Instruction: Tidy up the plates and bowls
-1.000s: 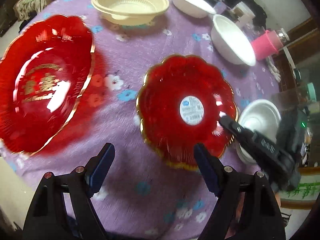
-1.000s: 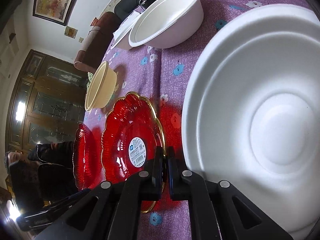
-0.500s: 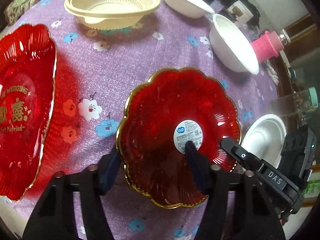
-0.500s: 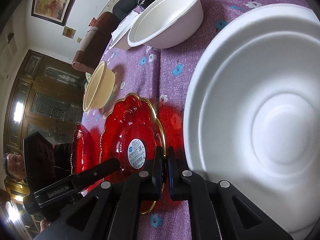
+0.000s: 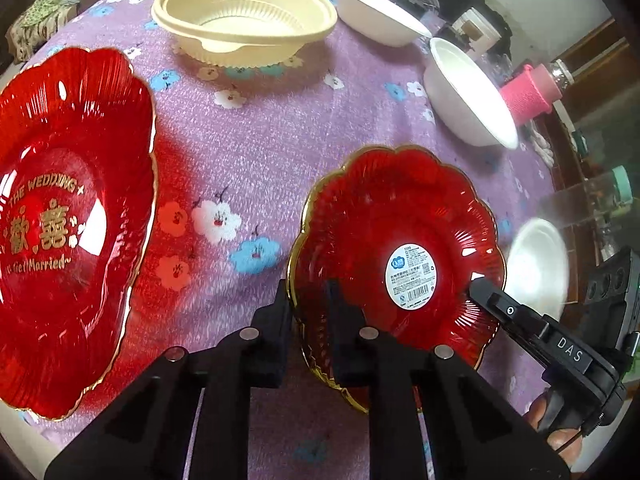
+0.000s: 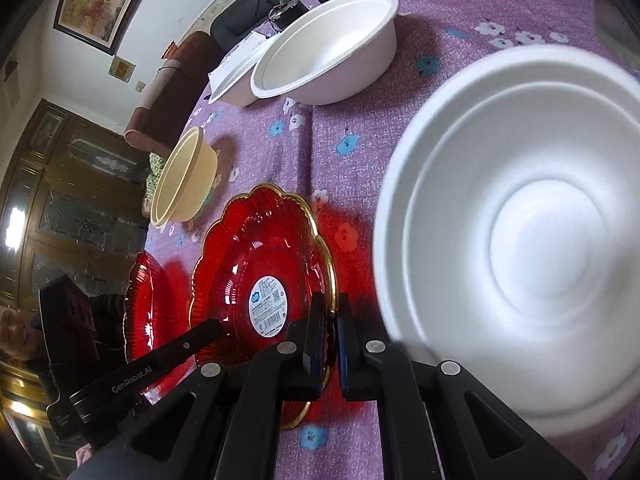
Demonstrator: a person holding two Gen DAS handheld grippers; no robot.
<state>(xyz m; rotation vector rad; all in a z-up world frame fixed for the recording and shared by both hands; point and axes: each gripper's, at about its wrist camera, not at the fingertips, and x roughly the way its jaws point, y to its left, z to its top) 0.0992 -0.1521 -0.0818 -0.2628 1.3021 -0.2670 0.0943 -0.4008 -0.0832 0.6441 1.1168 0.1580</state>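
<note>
A red scalloped plate with a white sticker lies on the purple flowered tablecloth; it also shows in the right wrist view. My left gripper is shut on its left rim. My right gripper is shut on its opposite rim, and shows in the left wrist view. A second red plate with gold lettering lies to the left; it is edge-on in the right wrist view.
A cream bowl stands at the far side. White bowls stand at the back right. A white plate lies close to the right gripper. A pink-sleeved bottle lies at the table's right edge.
My left gripper moved in over the stickered plate's left rim and closed on it. The right gripper stayed shut on the other rim.
</note>
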